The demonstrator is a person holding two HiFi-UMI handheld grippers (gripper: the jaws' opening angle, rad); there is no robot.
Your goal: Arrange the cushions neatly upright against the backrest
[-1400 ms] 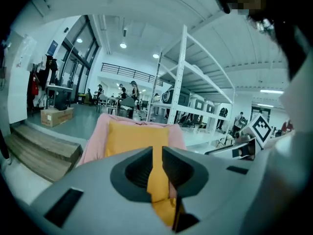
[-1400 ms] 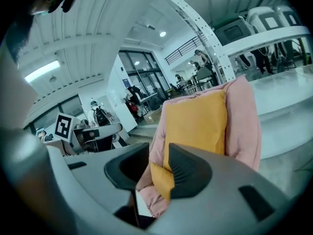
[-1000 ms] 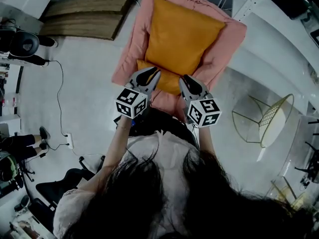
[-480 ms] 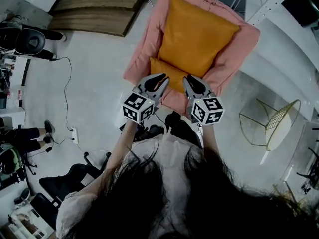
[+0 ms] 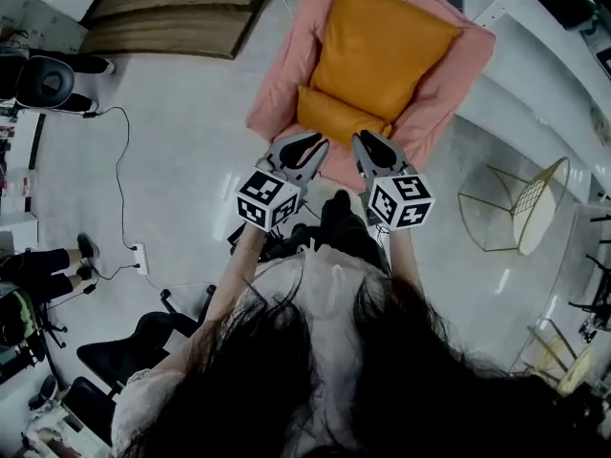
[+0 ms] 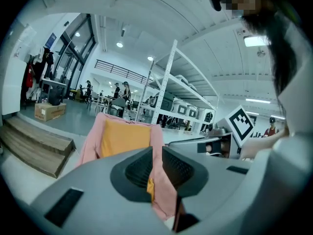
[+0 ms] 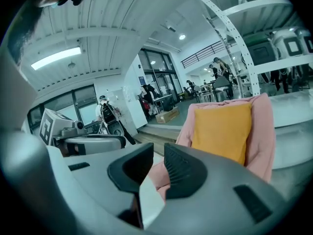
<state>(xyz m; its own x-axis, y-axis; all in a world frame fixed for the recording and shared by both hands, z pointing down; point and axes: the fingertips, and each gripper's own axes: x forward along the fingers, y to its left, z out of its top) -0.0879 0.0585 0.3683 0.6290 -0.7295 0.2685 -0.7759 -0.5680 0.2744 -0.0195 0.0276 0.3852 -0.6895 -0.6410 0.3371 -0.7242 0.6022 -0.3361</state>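
Large cushion (image 5: 382, 51): orange, stands upright against the backrest of the pink armchair (image 5: 286, 74).
Small cushion (image 5: 339, 117): orange, low on the seat, touching the large one's lower edge.
Left gripper (image 5: 310, 146): fingers almost together, nothing between them, short of the seat front.
Right gripper (image 5: 368, 143): the same, empty.
Handling: probably light, soft and floppy, so it will sag.
Hold: pinch a top corner or seam of the small cushion, one gripper per side.
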